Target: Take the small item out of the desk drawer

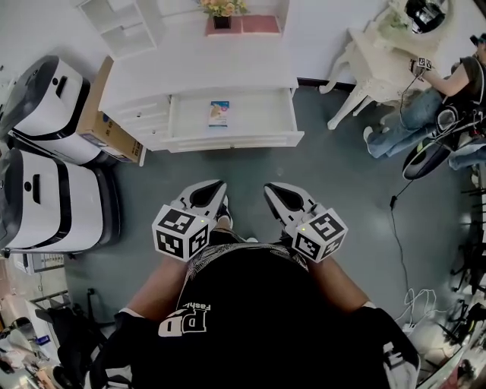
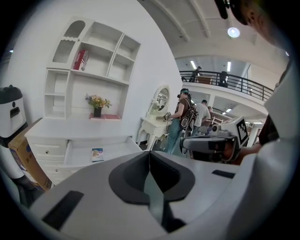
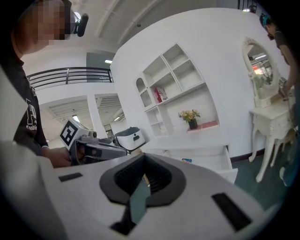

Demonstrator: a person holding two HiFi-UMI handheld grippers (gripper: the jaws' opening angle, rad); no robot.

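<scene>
A small blue-and-peach packet (image 1: pixel 219 113) lies flat in the open drawer (image 1: pixel 231 138) of the white desk (image 1: pixel 197 72). The packet also shows in the left gripper view (image 2: pixel 97 154) and, tiny, in the right gripper view (image 3: pixel 187 161). My left gripper (image 1: pixel 220 185) and right gripper (image 1: pixel 268 188) hang side by side over the grey floor, well short of the drawer. Both point toward it. The left gripper's (image 2: pixel 149 154) jaws meet along one seam with nothing between them. The right gripper's (image 3: pixel 144 157) jaws are likewise shut and empty.
A cardboard box (image 1: pixel 106 125) leans against the desk's left end, beside two white machines (image 1: pixel 45 99). A flower vase (image 1: pixel 222 11) stands on the desk. At the right are a white dressing table (image 1: pixel 380 53), a seated person (image 1: pixel 425 106) and floor cables (image 1: pixel 399 228).
</scene>
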